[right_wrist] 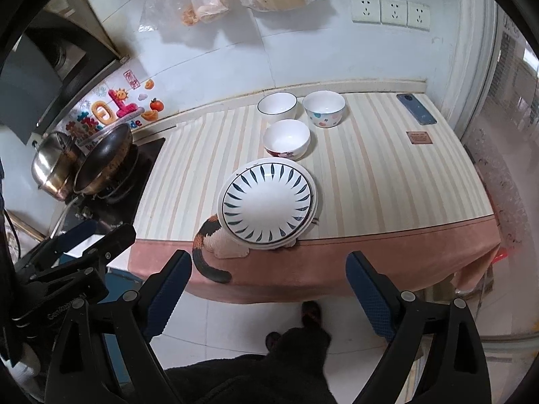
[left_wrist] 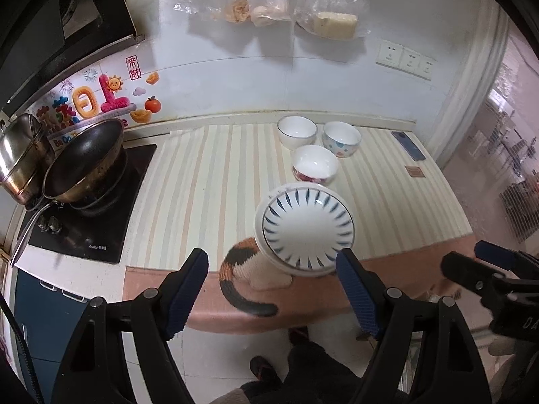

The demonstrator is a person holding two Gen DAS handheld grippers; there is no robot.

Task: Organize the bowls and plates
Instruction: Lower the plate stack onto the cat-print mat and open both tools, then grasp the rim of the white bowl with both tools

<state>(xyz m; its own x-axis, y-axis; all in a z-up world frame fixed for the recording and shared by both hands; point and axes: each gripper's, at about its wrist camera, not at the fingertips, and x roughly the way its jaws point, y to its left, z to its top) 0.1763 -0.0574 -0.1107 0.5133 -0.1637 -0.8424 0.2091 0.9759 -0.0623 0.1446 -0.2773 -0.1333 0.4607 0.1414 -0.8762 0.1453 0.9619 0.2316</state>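
Observation:
A stack of white plates with blue leaf marks (left_wrist: pixel 307 229) (right_wrist: pixel 267 200) sits near the front edge of the striped counter. Behind it stand three bowls: a white one with a red pattern (left_wrist: pixel 314 165) (right_wrist: pixel 286 138), a plain white one (left_wrist: pixel 297 131) (right_wrist: pixel 277 106), and a spotted one (left_wrist: pixel 342 138) (right_wrist: pixel 324 107). My left gripper (left_wrist: pixel 271 286) is open and empty, held in front of the counter edge below the plates. My right gripper (right_wrist: pixel 269 289) is open and empty, also off the counter's front edge. Each gripper shows at the edge of the other's view.
A black wok (left_wrist: pixel 84 165) (right_wrist: pixel 102 156) and a steel pot (left_wrist: pixel 20 155) (right_wrist: pixel 54 165) sit on the stove at the left. A phone (left_wrist: pixel 408 145) (right_wrist: pixel 416 108) and a small brown card (right_wrist: pixel 418 137) lie at the right back. A cat picture (right_wrist: pixel 215 245) is on the cloth.

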